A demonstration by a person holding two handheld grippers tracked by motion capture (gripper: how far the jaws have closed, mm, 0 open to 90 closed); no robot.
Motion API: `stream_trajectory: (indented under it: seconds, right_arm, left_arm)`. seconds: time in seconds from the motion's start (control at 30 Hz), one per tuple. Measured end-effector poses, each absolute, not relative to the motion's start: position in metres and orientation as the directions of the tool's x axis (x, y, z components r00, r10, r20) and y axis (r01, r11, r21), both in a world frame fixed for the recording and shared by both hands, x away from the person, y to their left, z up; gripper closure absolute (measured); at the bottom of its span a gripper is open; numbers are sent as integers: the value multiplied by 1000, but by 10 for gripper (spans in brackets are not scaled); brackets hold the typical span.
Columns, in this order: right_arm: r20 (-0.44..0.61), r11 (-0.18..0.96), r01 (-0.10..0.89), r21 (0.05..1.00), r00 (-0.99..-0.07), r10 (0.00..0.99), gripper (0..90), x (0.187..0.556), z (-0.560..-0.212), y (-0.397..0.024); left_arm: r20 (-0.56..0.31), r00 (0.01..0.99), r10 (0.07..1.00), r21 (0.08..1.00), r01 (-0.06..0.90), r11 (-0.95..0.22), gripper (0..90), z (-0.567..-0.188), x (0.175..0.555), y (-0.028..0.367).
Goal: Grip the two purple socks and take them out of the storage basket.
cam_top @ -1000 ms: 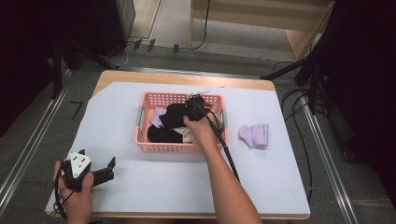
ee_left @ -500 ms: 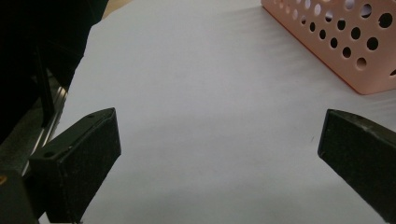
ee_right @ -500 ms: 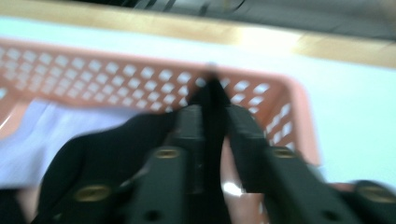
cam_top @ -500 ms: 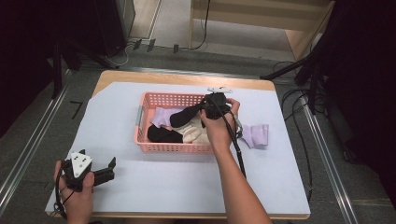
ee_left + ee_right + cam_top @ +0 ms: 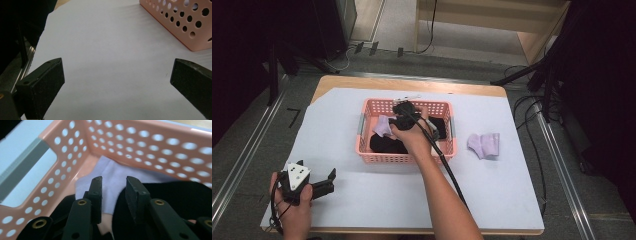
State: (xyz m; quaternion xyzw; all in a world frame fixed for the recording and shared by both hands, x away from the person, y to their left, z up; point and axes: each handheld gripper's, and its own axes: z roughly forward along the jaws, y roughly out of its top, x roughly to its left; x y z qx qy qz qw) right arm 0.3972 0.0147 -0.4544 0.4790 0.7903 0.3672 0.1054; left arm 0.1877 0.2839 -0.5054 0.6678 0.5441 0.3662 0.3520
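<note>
Presently, the right tongs [image 5: 113, 195] sit low inside the one pink basket [image 5: 404, 157], jaws a narrow gap apart and holding nothing, poised over a lilac cloth [image 5: 112, 180] beside black cloth [image 5: 175, 200]; judged step: picking garments out of the basket, and the next move would call for lowering onto the lilac piece and closing on a fold. Left tongs [image 5: 117, 82]: jaws wide apart, empty, resting over the white-covered worktop [image 5: 362, 200] near its front left corner. Count: one basket, two tongs, one lilac piece in the basket, one folded lilac cloth [image 5: 484, 145] on the worktop to its right; number of black pieces cannot be told
</note>
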Motion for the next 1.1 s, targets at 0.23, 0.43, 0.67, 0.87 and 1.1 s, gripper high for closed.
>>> stream_trajectory:
  seconds: [0.23,0.43,0.67,0.87,1.1]
  right_arm:
    - [175,326,692,644,-548,818,622,401,-463,38]
    - [165,377,720,582,-559,813,597,404,-475,53]
    - [201,340,735,586,-539,818,866,406,-467,45]
    - [224,282,660,696,-573,788,868,394,-445,40]
    - [308,153,584,797,-611,729,868,371,-401,20]
  left_arm:
    - [106,144,984,866,472,-162,1,-505,188,284]
    - [106,144,984,866,474,-163,1,-505,188,284]
    - [104,145,984,863,479,-162,1,-505,188,284]
    - [107,145,984,861,481,-165,1,-505,189,284]
    - [111,147,983,857,486,-170,1,-506,189,283]
